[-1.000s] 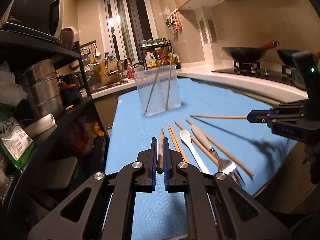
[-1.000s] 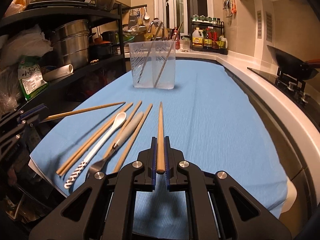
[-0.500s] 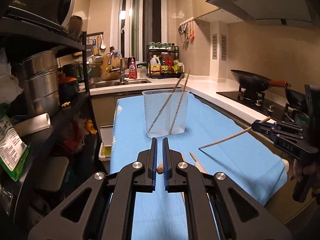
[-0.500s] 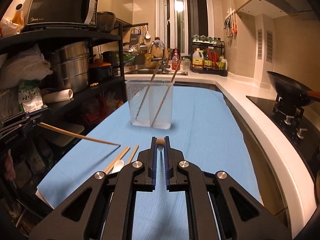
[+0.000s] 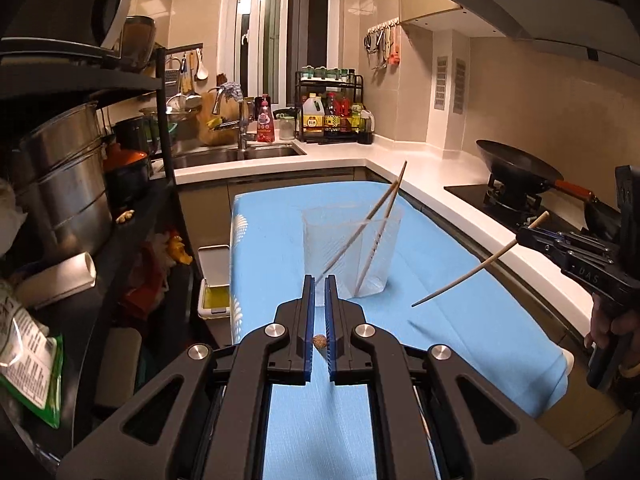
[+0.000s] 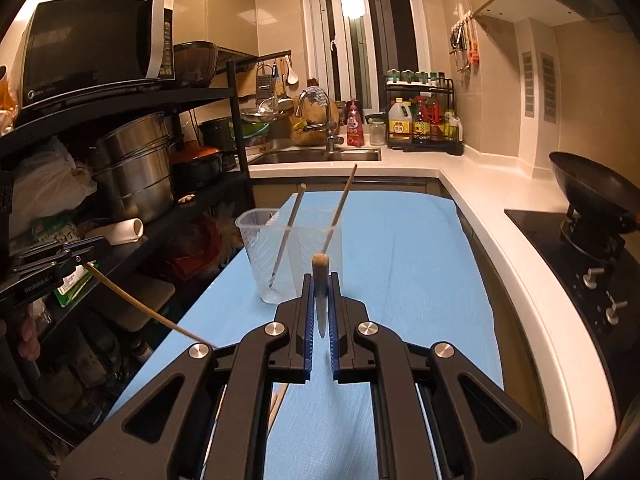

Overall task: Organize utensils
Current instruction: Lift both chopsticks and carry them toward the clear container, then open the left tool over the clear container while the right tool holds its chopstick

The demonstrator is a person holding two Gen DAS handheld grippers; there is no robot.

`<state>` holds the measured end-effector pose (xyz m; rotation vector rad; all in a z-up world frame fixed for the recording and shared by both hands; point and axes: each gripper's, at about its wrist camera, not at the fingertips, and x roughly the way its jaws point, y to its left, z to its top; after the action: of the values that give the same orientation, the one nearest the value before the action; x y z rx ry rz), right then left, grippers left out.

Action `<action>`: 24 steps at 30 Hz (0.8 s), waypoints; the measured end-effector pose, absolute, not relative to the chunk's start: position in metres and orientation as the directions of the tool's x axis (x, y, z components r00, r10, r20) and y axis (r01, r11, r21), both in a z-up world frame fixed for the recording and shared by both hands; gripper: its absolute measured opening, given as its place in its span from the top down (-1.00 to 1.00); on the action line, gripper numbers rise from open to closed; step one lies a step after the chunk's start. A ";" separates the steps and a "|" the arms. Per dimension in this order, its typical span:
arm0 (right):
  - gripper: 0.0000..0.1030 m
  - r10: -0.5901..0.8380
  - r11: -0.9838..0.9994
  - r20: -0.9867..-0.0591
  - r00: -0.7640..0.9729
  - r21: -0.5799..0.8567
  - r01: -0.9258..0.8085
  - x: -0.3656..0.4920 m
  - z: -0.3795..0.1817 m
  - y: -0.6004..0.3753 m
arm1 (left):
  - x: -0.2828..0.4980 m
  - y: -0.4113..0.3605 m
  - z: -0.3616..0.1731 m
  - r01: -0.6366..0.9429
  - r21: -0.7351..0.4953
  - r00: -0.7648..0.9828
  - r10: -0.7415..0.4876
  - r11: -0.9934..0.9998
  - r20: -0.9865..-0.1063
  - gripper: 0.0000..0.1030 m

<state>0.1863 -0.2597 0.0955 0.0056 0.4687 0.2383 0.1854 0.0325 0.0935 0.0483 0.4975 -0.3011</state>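
The left tongs (image 5: 319, 288) are closed on a wooden chopstick (image 6: 148, 309); in the left wrist view only its round butt end shows between the blue pads, while the right wrist view shows the stick slanting down from those tongs toward the blue cloth (image 5: 460, 320) that covers the bench. The right tongs (image 6: 321, 286) are likewise closed on a second chopstick (image 5: 464, 276), whose blunt end stands up between the pads in the right wrist view; from the left wrist view it runs from the tongs down and to the left, its tip in the air above the cloth. Both sticks are clear of the bench.

A clear plastic cup (image 5: 352, 248) stands upright on the cloth, ahead of both tongs, with two chopsticks (image 5: 380, 212) leaning inside it, their tops poking over the rim. A hand (image 5: 612, 328) grips the right tool at the edge of the left wrist view. A black wok (image 5: 516, 168) sits on the stove to the right, and steel pots (image 6: 136, 168) fill the shelf to the left.
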 end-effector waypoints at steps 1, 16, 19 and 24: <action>0.86 0.224 0.973 -0.446 0.867 0.047 -0.227 0.190 0.102 -0.259 | 0.189 0.033 0.097 0.299 -0.031 0.833 -0.277 0.954 -0.479 0.90; 0.87 0.195 0.975 -0.433 0.880 -0.011 -0.221 0.252 0.185 -0.243 | 0.247 0.034 0.180 0.313 -0.065 0.878 -0.314 0.948 -0.362 1.00; 0.87 0.192 0.977 -0.437 0.879 0.000 -0.213 0.257 0.189 -0.246 | 0.251 0.031 0.186 0.331 -0.078 0.874 -0.336 0.941 -0.351 1.00; 0.87 0.197 0.979 -0.443 0.875 0.040 -0.201 0.243 0.166 -0.256 | 0.253 0.030 0.171 0.388 -0.126 0.833 -0.405 0.913 -0.376 1.00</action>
<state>0.2431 -0.2560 0.1656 -0.0077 0.4617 0.2076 0.2528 0.0299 0.1712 -0.0452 0.4082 -0.4203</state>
